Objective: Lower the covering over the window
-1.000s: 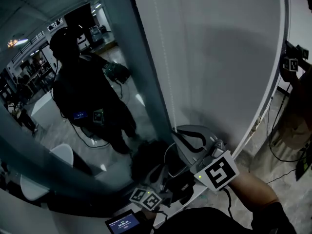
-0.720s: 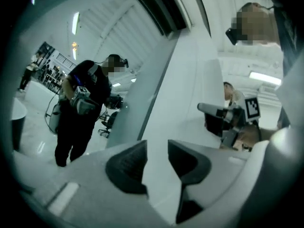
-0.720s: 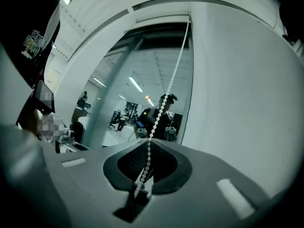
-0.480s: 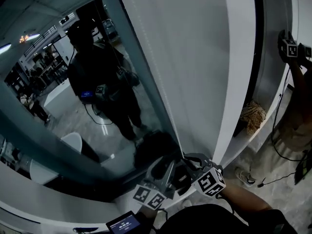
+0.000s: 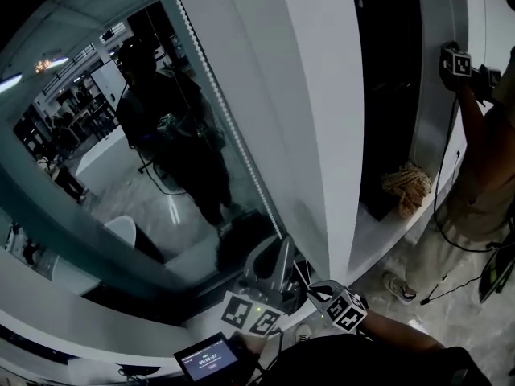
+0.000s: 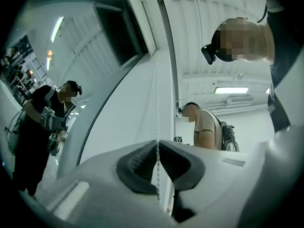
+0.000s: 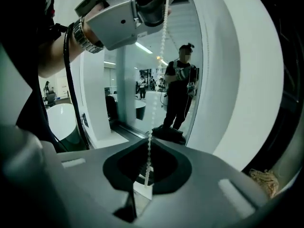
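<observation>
A white bead chain hangs beside the white window covering, next to the dark glass. My left gripper is shut on the chain; its jaws have just been closing with the beads between them. Just below it my right gripper is also shut on the chain. In the right gripper view the left gripper is above, and the chain runs taut between the two.
A white pillar stands right of the covering, with a dark recess behind it. A frayed brown bundle lies on the sill. A person stands at the right with another gripper raised. A small screen is at my waist.
My right gripper has come down along the chain. My left gripper has risen past it and now grips the chain above the right one. The view has swung to the right.
</observation>
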The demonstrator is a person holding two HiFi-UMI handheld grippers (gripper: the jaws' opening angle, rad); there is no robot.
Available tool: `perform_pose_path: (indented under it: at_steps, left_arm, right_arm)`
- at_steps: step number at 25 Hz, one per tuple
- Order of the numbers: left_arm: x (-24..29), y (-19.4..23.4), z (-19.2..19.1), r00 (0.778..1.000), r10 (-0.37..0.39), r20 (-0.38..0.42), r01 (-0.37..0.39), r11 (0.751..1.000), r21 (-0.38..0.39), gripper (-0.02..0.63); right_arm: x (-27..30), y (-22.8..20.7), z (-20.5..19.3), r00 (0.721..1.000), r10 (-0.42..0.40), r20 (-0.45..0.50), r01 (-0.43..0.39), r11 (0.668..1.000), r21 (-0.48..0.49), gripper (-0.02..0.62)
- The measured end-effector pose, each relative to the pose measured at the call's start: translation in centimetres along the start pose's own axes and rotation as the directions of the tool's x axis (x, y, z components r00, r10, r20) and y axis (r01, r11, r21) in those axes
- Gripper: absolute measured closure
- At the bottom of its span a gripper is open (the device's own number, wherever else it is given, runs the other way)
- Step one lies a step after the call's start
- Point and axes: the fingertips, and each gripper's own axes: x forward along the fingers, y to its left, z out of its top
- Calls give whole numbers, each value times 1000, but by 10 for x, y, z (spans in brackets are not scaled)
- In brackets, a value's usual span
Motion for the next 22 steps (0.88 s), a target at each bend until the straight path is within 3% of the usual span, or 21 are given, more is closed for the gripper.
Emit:
perform_pose_path:
  at_steps: [4,8,10,12,14,16,19,22]
  left_arm:
    - [-11,11,-8,998,23,-52,-25,999,-39,594]
    - [-41,3,-73,978,108,-179,-120,991,-58,594]
    - [-63,2,-109,956,150,-251,-172,983,-69,594]
    - [-85,1,-144,927,177,-330,-215,973,-83,592]
    - [-107,-1,-177,901,191,-390,-249,963,-104,592]
    - [-127,-9,-203,884,198,-424,-273,954,-124,592]
    - [-145,-37,-215,874,171,-455,-257,957,-135,592]
    - [-152,-57,-212,877,133,-461,-217,967,-136,592]
  right_arm:
    - [1,7,-13,999,34,-40,-30,996,88,580]
    - [-25,18,-82,993,35,-111,-17,987,162,569]
    - [-42,13,-84,1000,11,-21,-5,962,273,514]
    - [-63,-2,-51,988,-32,152,-28,925,378,494]
    - [-88,-20,4,943,-74,324,-69,910,409,494]
    - [-114,-32,69,882,-83,465,-117,916,384,494]
    - [-155,-33,172,775,-35,630,-179,946,272,492]
    - [-192,-18,258,672,58,738,-222,967,127,477]
